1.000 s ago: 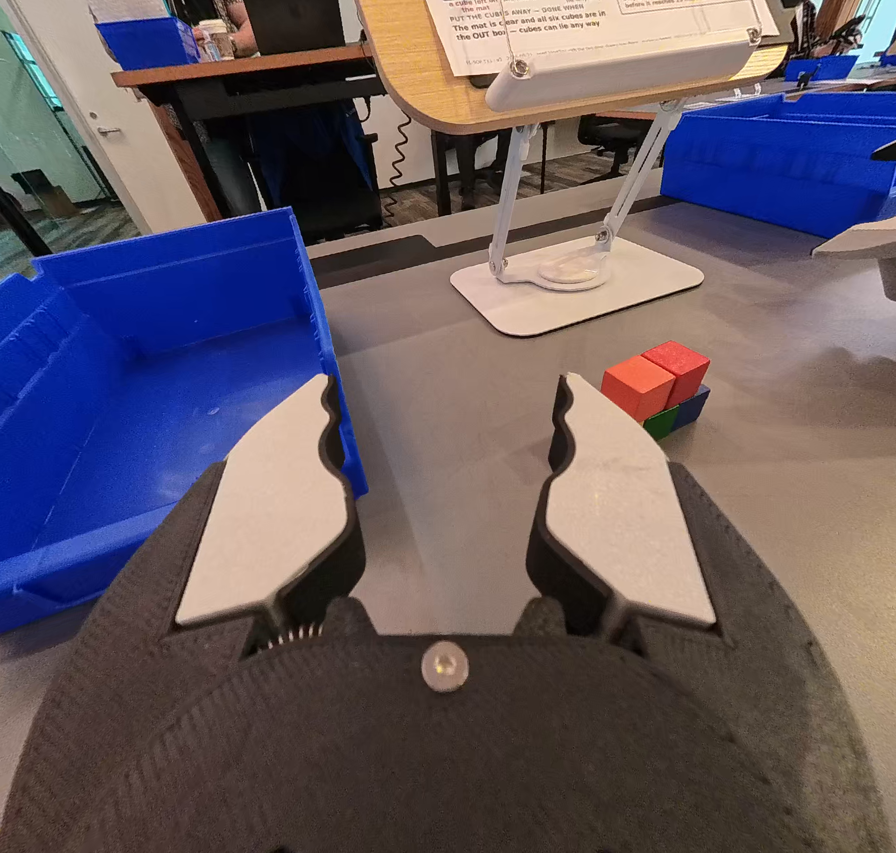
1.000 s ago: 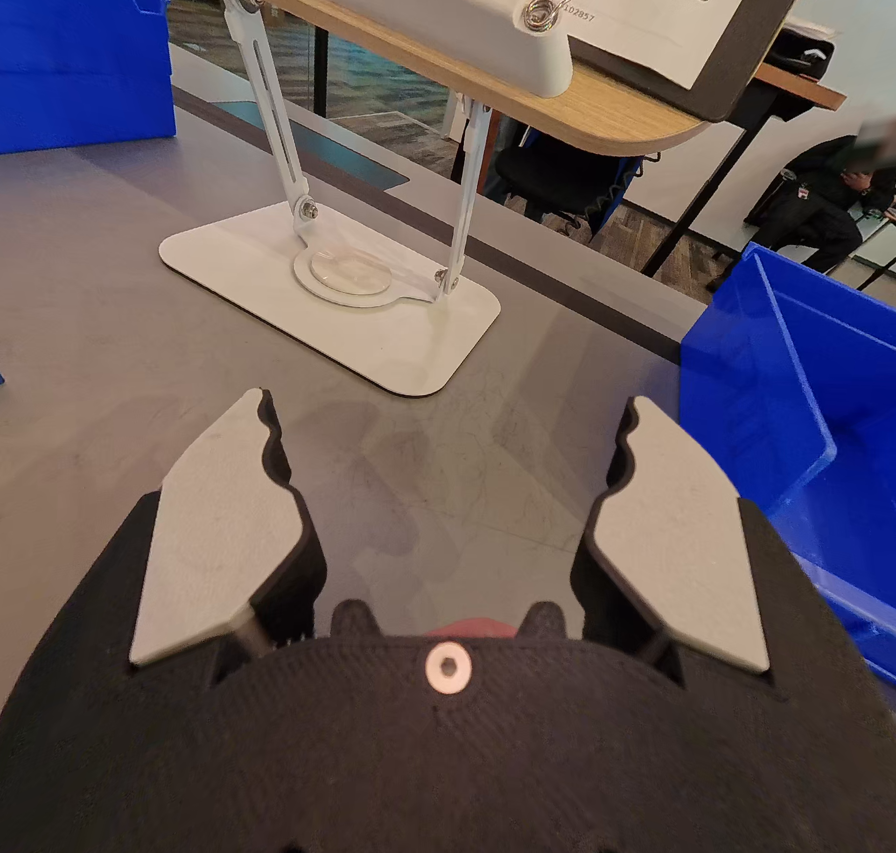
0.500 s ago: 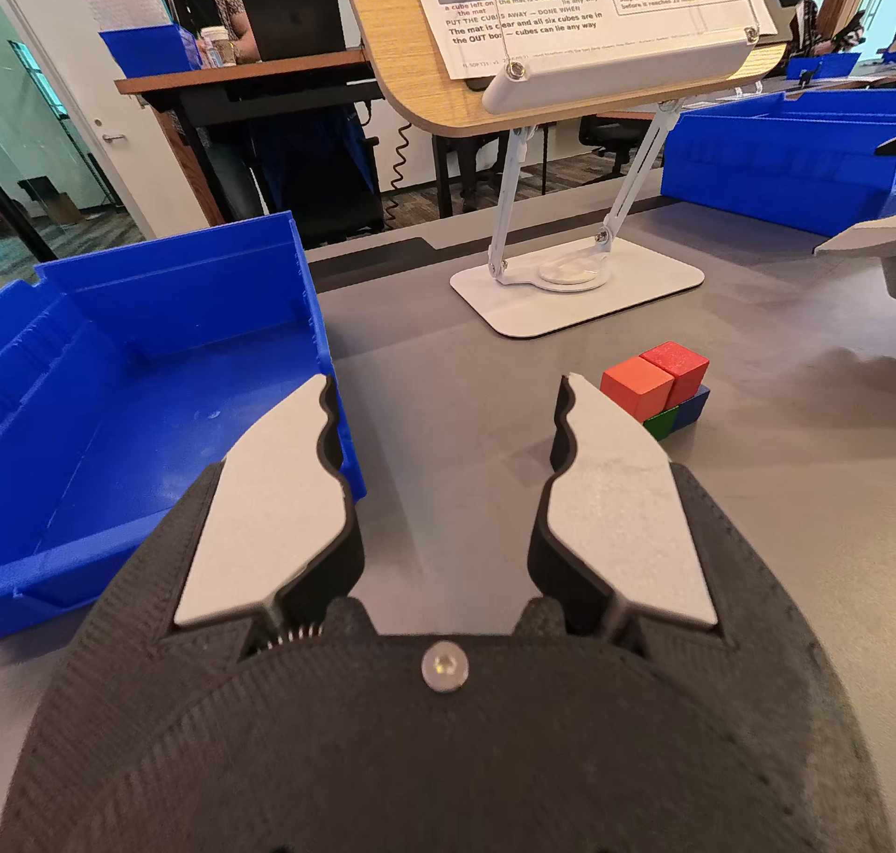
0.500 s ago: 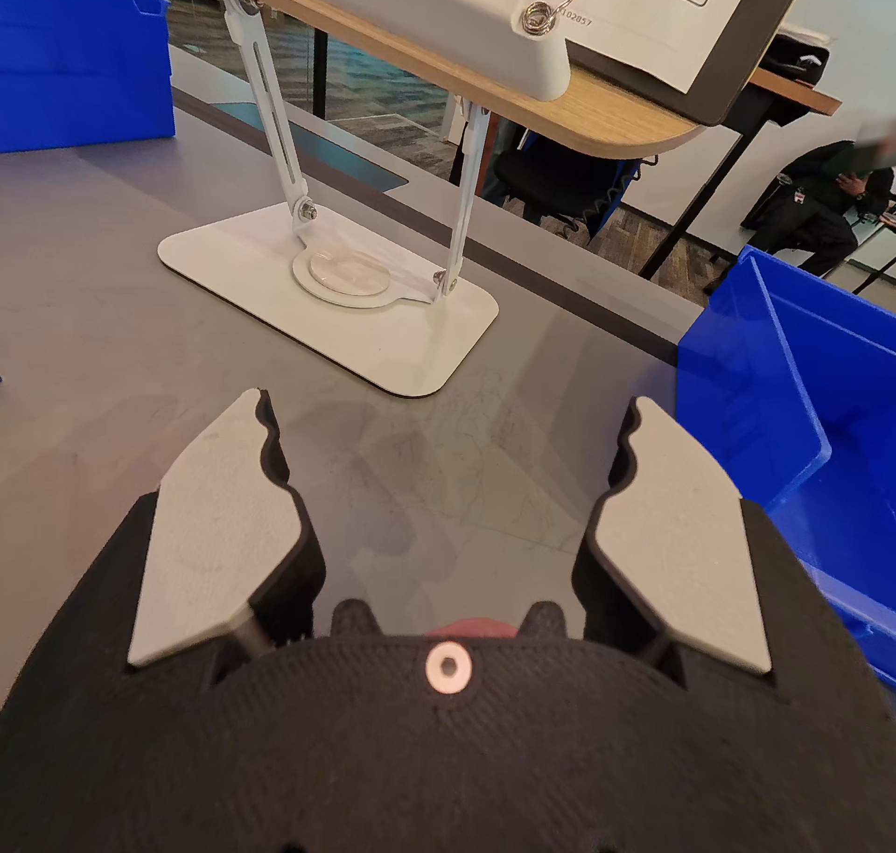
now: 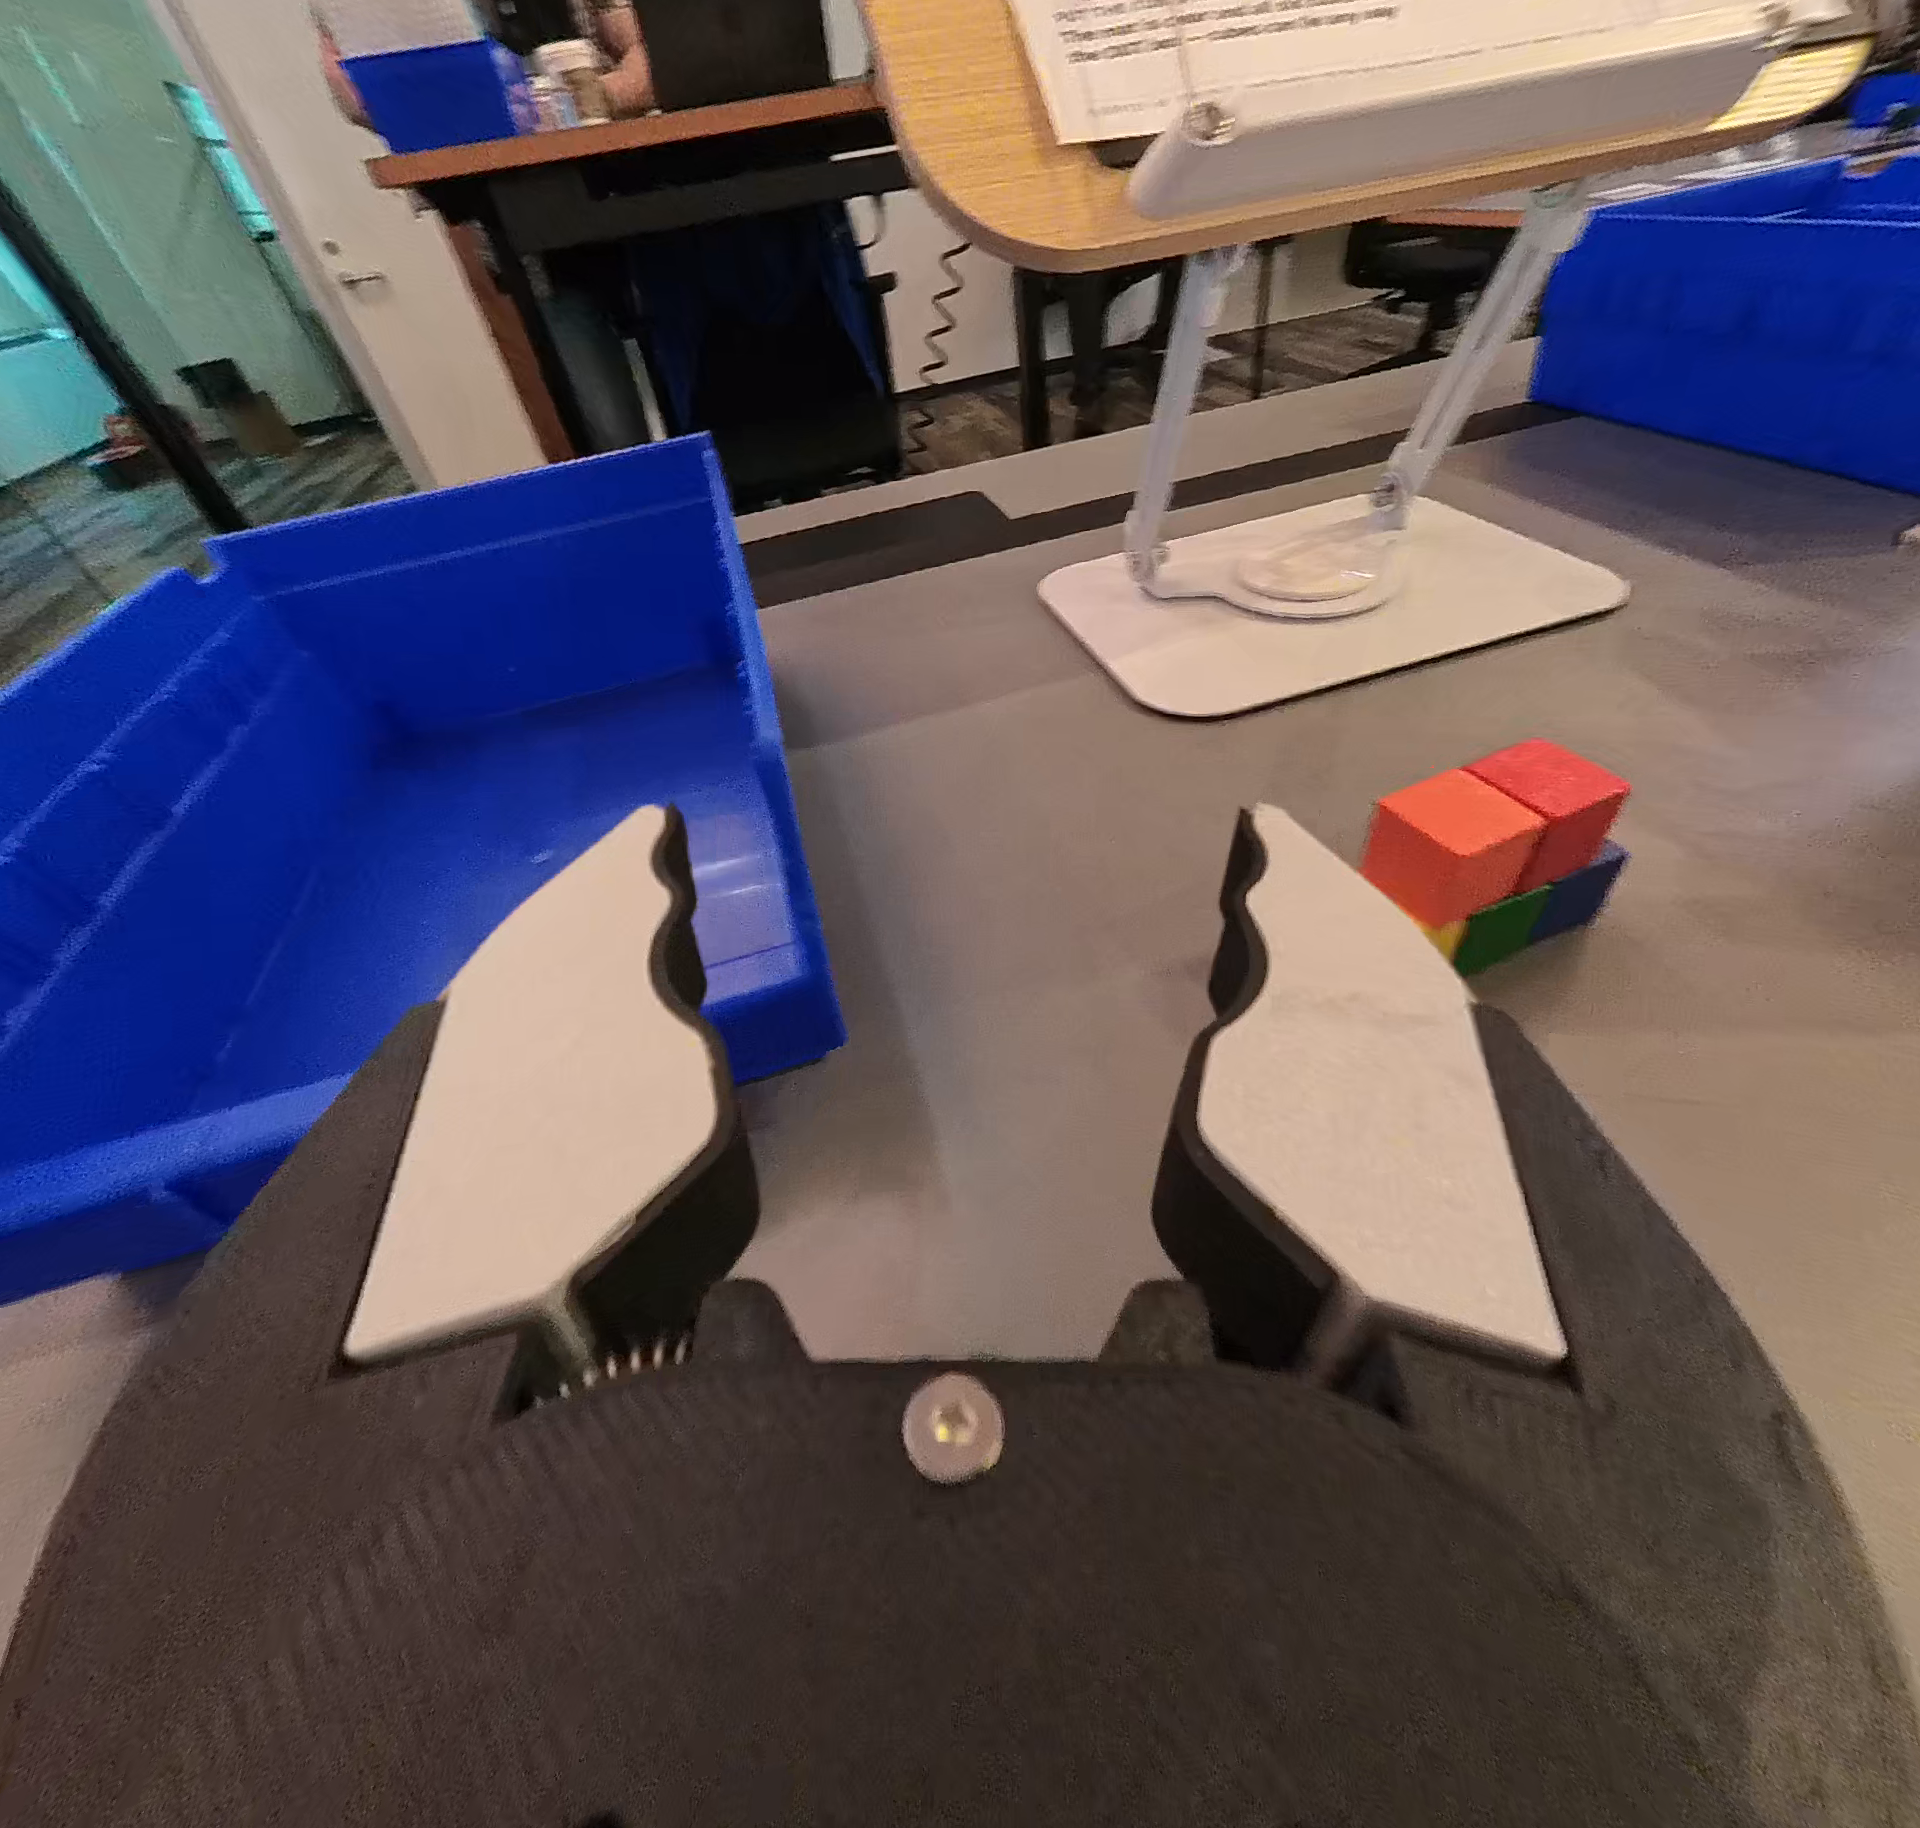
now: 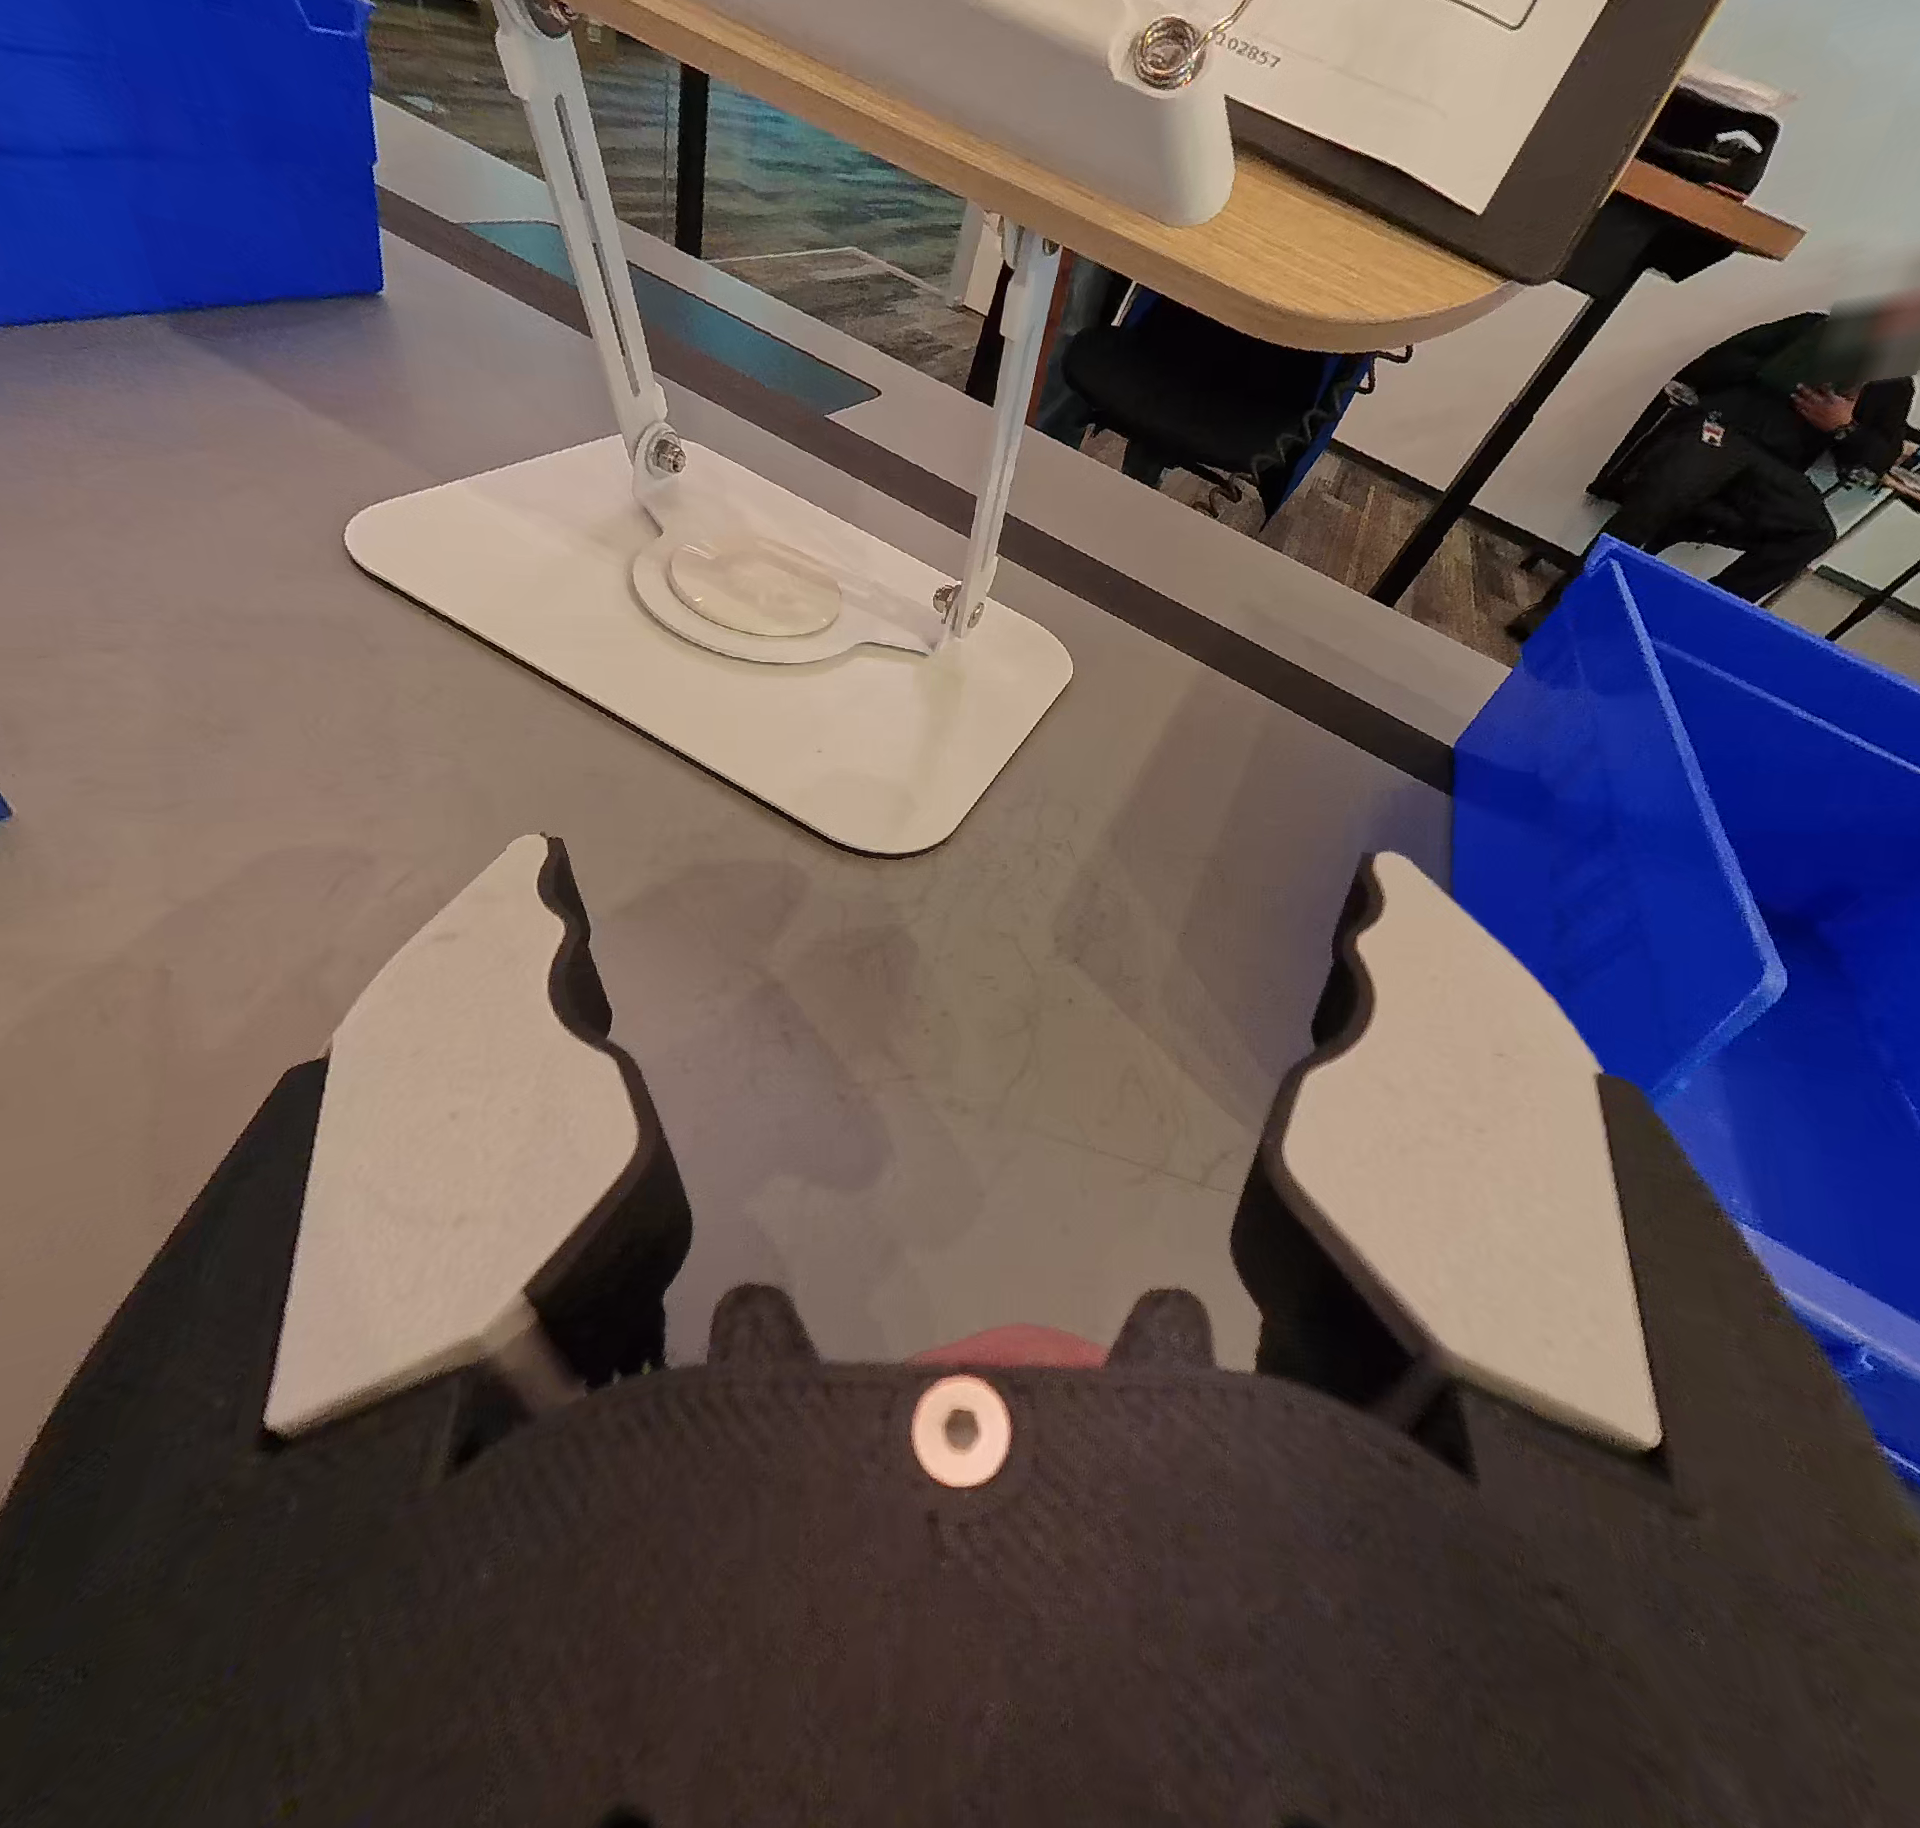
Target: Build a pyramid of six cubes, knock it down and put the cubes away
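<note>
In the left wrist view a small stack of cubes stands on the grey table: an orange cube [image 5: 1449,856] and a red cube [image 5: 1553,804] rest on a yellow cube [image 5: 1444,939], a green cube [image 5: 1501,931] and a blue cube [image 5: 1579,895]. My left gripper [image 5: 956,828] is open and empty, to the left of and nearer than the stack. My right gripper [image 6: 961,859] is open and empty over bare table. A pinkish-red thing [image 6: 1003,1347] shows just under its body, mostly hidden.
An empty blue bin [image 5: 343,802] sits at the left of the left gripper. Another blue bin [image 6: 1756,895] is at the right of the right gripper. A white stand base [image 6: 717,625] carries a tilted board with a sheet. More blue bins [image 5: 1735,334] lie at the far right. The orange cube [image 5: 1449,856] is about 8 cm from my left fingertips and 20 cm from my right.
The left gripper's view has shifted: the bin, stand and cubes now sit farther right and the picture is blurred. The right gripper has crept forward toward the stand. Both stay open.
</note>
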`<state>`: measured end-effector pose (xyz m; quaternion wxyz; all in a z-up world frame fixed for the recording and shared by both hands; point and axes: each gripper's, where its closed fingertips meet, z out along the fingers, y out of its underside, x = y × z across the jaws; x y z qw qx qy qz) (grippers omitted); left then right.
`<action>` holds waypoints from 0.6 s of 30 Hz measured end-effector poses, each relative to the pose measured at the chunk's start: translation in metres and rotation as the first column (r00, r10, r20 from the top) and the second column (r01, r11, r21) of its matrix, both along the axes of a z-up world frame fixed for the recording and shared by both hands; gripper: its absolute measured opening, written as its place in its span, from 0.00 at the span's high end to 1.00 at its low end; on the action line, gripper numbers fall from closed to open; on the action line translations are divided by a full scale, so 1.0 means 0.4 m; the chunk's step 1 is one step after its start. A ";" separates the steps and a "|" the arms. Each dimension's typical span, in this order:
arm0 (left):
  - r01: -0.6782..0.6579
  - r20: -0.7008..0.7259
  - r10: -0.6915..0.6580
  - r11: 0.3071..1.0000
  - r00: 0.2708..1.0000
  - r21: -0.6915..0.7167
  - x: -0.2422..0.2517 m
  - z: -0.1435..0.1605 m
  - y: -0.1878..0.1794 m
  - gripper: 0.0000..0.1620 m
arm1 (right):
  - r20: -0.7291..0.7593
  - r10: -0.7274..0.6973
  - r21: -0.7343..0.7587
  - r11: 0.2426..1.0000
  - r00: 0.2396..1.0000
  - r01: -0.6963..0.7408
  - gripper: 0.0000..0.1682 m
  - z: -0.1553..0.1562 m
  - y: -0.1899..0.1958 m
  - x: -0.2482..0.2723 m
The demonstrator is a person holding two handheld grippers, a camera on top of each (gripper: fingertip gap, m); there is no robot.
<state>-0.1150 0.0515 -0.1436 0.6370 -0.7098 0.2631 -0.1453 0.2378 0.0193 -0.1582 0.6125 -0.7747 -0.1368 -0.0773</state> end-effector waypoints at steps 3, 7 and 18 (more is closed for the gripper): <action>-0.113 -0.025 0.112 0.994 0.993 -0.009 -0.034 -0.002 0.030 0.34 | 0.006 0.000 0.002 1.000 1.000 0.000 0.20 -0.001 0.002 0.000; -0.241 -0.041 0.241 0.970 0.970 0.015 -0.094 0.000 0.052 0.26 | -0.014 -0.005 0.005 1.000 1.000 0.005 0.19 0.000 0.003 0.008; -0.290 0.021 0.290 0.957 0.957 0.005 -0.138 0.004 0.039 0.24 | -0.014 -0.049 0.021 0.999 0.999 0.050 0.16 0.009 -0.003 0.035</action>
